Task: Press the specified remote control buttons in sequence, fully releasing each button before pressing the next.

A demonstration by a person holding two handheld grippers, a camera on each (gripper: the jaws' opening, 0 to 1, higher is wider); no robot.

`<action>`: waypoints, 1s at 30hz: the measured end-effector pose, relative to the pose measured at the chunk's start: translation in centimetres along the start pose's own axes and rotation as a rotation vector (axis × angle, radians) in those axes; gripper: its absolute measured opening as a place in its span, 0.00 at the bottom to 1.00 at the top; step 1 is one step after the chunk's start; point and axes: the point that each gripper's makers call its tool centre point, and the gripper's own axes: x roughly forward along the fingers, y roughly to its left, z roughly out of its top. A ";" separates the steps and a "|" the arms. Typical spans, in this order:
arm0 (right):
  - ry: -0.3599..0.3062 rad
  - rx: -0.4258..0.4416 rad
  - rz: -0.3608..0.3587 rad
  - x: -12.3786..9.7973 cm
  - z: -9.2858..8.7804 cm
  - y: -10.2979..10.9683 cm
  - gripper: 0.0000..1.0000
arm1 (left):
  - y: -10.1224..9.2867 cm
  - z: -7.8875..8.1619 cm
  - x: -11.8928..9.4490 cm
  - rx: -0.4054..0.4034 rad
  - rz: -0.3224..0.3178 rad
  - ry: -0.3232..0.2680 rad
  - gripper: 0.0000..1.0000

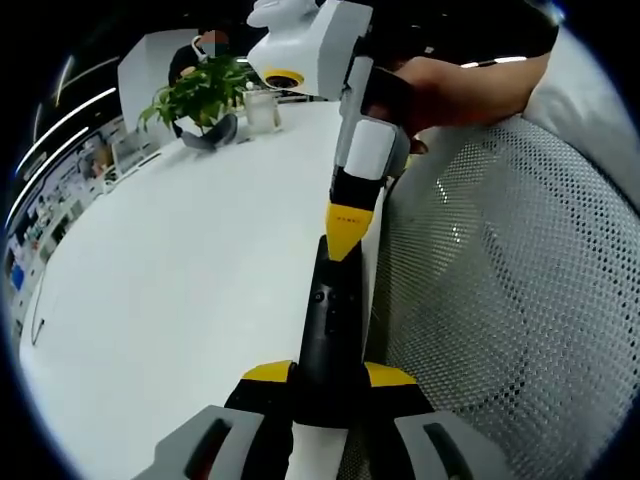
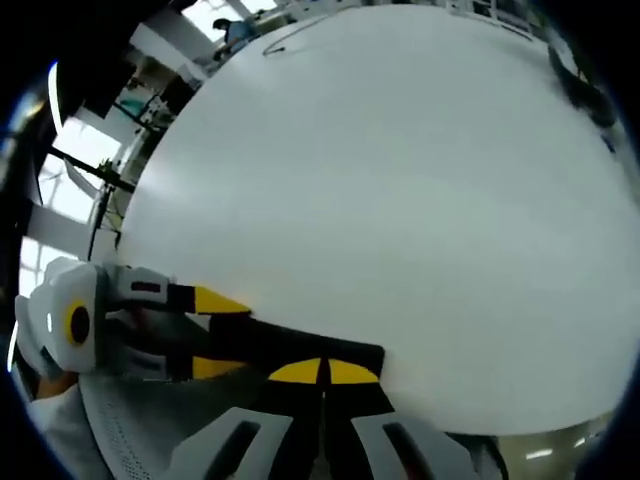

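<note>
A black remote control (image 1: 335, 310) lies lengthwise at the edge of the white table (image 1: 180, 270). My left gripper (image 1: 330, 375) is shut on its near end, a yellow pad on each side. My right gripper (image 1: 349, 230) comes down from above, held by a hand (image 1: 450, 90); its yellow tips are shut together and sit on the remote's far end. The button under them is hidden. In the right gripper view the shut right gripper (image 2: 323, 372) is over the remote control (image 2: 290, 347), and the left gripper (image 2: 218, 333) clamps it from the left.
A potted plant (image 1: 200, 92) and a glass (image 1: 262, 110) stand at the table's far end, beside a dark curved object (image 1: 212, 135). A white mesh chair (image 1: 500, 290) runs along the table edge to the right of the remote. A thin black cable (image 1: 38, 325) lies far left.
</note>
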 end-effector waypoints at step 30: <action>-0.065 0.013 0.019 -0.3 1.0 0.2 0.00 | -0.4 0.2 0.2 0.018 -0.010 0.007 0.23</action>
